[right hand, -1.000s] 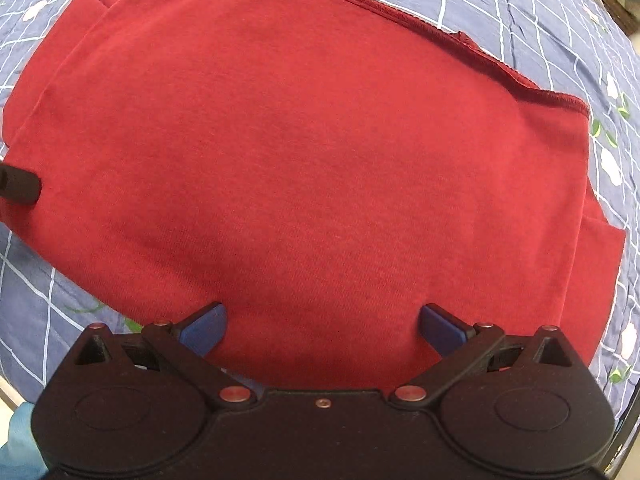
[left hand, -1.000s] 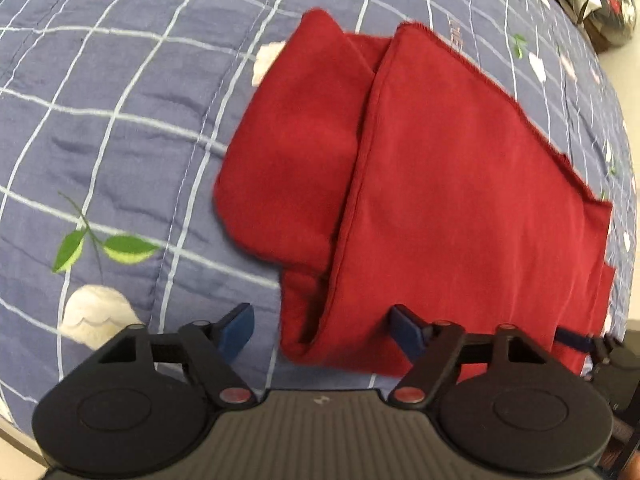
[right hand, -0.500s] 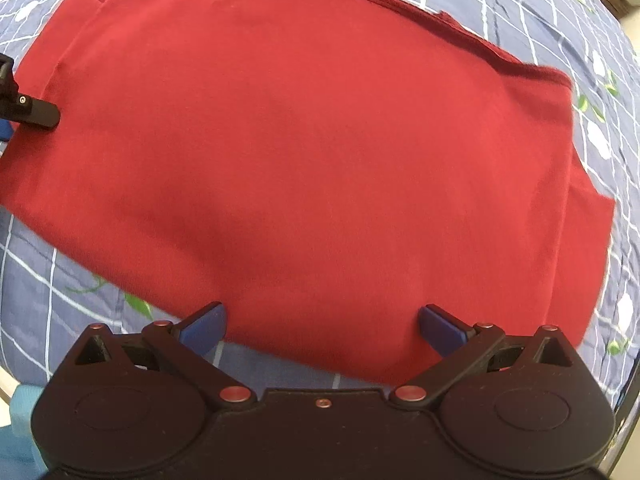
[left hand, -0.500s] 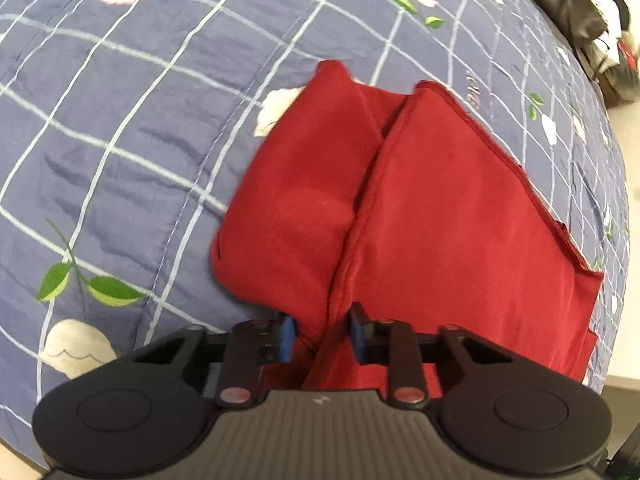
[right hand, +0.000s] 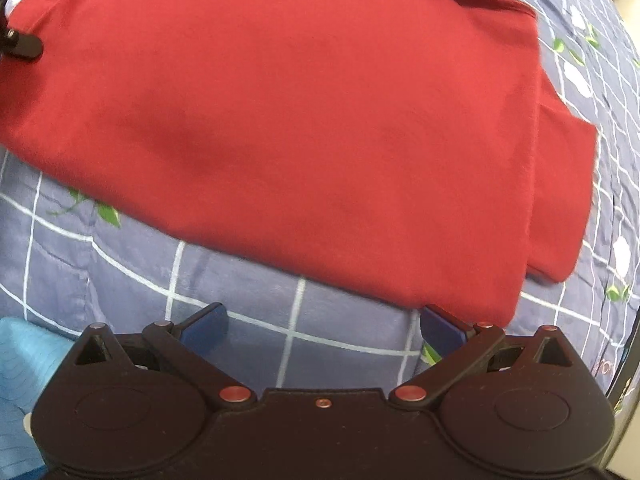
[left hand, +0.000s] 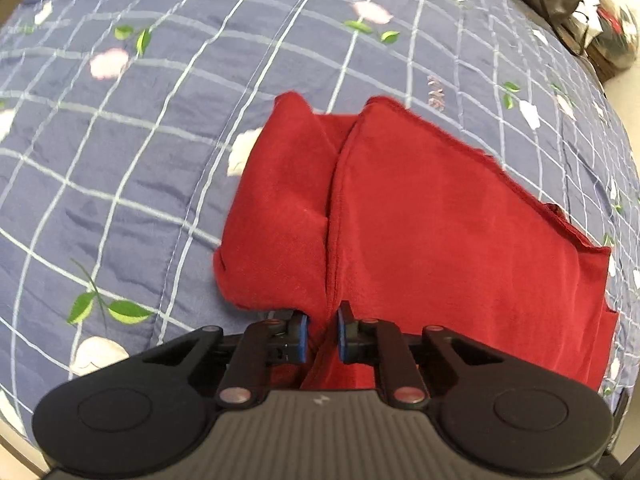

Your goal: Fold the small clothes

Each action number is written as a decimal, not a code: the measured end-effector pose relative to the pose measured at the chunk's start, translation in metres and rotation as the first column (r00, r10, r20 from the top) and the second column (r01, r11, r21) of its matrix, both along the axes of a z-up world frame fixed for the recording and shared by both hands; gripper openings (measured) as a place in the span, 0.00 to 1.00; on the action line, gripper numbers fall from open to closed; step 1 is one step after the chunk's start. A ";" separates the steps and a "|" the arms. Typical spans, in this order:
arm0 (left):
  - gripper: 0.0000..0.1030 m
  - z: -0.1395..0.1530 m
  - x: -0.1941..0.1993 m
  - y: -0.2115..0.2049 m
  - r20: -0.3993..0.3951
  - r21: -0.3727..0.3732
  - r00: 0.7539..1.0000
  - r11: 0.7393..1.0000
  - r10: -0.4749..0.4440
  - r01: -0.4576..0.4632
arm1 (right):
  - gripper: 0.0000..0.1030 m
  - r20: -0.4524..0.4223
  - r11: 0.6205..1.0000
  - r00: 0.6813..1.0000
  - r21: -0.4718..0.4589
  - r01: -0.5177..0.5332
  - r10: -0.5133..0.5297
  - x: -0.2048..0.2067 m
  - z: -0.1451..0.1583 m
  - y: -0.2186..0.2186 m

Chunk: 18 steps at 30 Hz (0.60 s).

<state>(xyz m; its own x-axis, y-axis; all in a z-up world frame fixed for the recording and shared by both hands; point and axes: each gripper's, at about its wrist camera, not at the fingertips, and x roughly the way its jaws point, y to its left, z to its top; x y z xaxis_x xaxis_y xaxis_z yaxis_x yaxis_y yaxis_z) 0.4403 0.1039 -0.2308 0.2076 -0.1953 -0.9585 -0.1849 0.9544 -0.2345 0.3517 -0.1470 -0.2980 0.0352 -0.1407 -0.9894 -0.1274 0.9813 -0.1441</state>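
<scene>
A red garment point(left hand: 420, 220) lies partly folded on a blue checked bedspread point(left hand: 140, 140), one flap laid over the other. My left gripper point(left hand: 319, 338) is shut on the near edge of the red garment, pinching a fold between its blue pads. In the right wrist view the same red garment point(right hand: 300, 112) fills the upper half. My right gripper point(right hand: 322, 326) stands open just in front of its near hem, with only bedspread point(right hand: 240, 280) between the fingers. The right fingertip point(right hand: 438, 322) sits at the hem's corner. The left gripper's tip point(right hand: 22, 46) shows at the far left.
Dark bags and clutter point(left hand: 568, 4) sit beyond the bed's far right corner. A light blue cloth point(right hand: 24, 380) shows at the lower left of the right wrist view. The bedspread stretches bare to the left of the garment.
My left gripper went from open to shut on the garment's near edge and pulled back. My right gripper drew back off the garment, staying open, so bedspread now shows between its fingers.
</scene>
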 end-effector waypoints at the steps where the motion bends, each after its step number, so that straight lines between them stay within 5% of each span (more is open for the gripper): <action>1: 0.13 0.006 0.000 -0.005 0.015 0.012 1.000 1.000 -0.008 0.008 | 1.00 0.012 1.000 1.000 0.016 0.015 -0.015 -0.001 0.003 -0.006; 9: 0.12 0.061 -0.006 -0.073 0.157 0.115 0.978 0.986 -0.139 0.122 | 1.00 0.070 0.997 0.996 0.058 0.054 -0.058 0.003 0.029 -0.079; 18: 0.12 0.103 -0.026 -0.195 0.266 0.197 0.887 0.922 -0.378 0.334 | 1.00 0.095 0.991 0.987 0.041 0.124 -0.127 -0.041 0.046 -0.163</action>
